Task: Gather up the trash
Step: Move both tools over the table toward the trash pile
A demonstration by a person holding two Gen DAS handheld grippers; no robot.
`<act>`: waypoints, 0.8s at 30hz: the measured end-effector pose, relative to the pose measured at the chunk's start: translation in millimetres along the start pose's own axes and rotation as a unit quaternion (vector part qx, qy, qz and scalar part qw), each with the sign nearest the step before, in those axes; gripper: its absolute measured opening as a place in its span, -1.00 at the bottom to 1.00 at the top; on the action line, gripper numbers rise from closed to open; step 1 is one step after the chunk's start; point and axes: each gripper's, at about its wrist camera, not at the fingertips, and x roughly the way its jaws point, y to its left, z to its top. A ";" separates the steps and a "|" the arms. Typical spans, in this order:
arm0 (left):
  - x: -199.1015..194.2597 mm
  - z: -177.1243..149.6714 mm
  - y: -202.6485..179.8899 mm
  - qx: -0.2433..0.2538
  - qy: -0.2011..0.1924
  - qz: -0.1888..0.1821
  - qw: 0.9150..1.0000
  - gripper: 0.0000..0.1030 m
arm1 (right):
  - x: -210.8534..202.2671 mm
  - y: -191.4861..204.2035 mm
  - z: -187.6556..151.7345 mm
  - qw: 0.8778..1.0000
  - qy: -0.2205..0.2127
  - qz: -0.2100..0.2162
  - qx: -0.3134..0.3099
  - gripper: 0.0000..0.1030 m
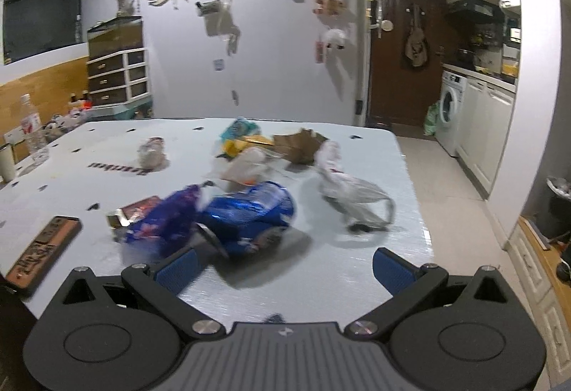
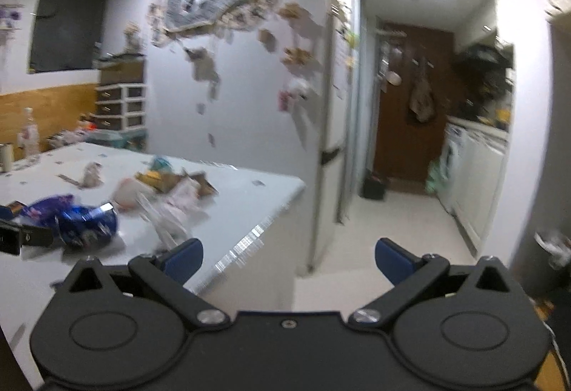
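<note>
Overflowing black trash bin [image 1: 560,198] beside kitchen cabinets [image 1: 481,127]

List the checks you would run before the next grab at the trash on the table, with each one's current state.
1. Left gripper open and empty: ok.
2. Right gripper open and empty: ok.
3. Blue wrapper within the left gripper's line: ok, it lies just ahead of its left finger.
4. Right gripper aimed at trash: not ok, it points past the table corner at the floor.
5. Clear plastic bag free of other trash: ok.
6. Trash bin location: cannot tell.
</note>
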 end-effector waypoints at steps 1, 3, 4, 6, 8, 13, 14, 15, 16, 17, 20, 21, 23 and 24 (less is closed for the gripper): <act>1.4 0.9 5.5 0.000 0.001 0.004 1.000 1.00 | 6.0 3.9 2.8 1.000 -0.010 0.011 -0.004 1.00; 4.3 2.5 16.1 -0.003 0.005 0.012 1.000 1.00 | 20.1 12.6 11.1 0.999 -0.027 0.033 -0.010 1.00; 5.2 3.6 22.8 -0.005 0.007 0.015 1.000 1.00 | 27.5 16.3 14.6 0.998 -0.029 0.048 -0.014 1.00; 7.6 3.9 33.9 -0.009 0.013 0.016 1.000 1.00 | 45.8 26.1 22.4 0.997 -0.023 0.078 -0.014 1.00; 9.3 4.6 46.6 -0.014 0.016 0.013 1.000 1.00 | 63.9 37.1 26.8 0.995 -0.020 0.098 -0.016 1.00; 17.7 6.6 80.0 -0.035 0.033 0.009 0.999 1.00 | 114.8 63.9 32.1 0.992 0.010 0.130 -0.006 1.00; 20.2 7.2 87.6 -0.042 0.039 0.009 0.998 1.00 | 125.4 68.7 32.3 0.991 0.017 0.136 -0.003 1.00; 22.8 7.5 93.5 -0.049 0.043 0.008 0.998 1.00 | 135.2 73.1 31.9 0.990 0.024 0.141 -0.001 1.00; 26.9 8.3 101.7 -0.058 0.051 0.005 0.997 1.00 | 143.3 76.5 30.9 0.989 0.030 0.145 0.000 1.00; 31.4 8.7 107.8 -0.067 0.057 0.005 0.996 1.00 | 152.3 80.4 29.7 0.988 0.036 0.148 0.002 1.00; 44.0 8.9 122.8 -0.081 0.067 0.013 0.994 1.00 | 172.8 88.0 25.3 0.986 0.049 0.156 0.011 1.00; 47.8 9.0 126.1 -0.081 0.069 0.019 0.994 1.00 | 179.2 89.8 24.2 0.986 0.053 0.159 0.017 1.00; 57.1 10.0 132.8 -0.075 0.068 0.029 0.994 1.00 | 189.2 91.2 22.0 0.983 0.056 0.174 0.028 1.00; 61.8 10.8 135.4 -0.068 0.065 0.031 0.995 1.00 | 194.5 92.5 20.7 0.981 0.058 0.180 0.031 0.98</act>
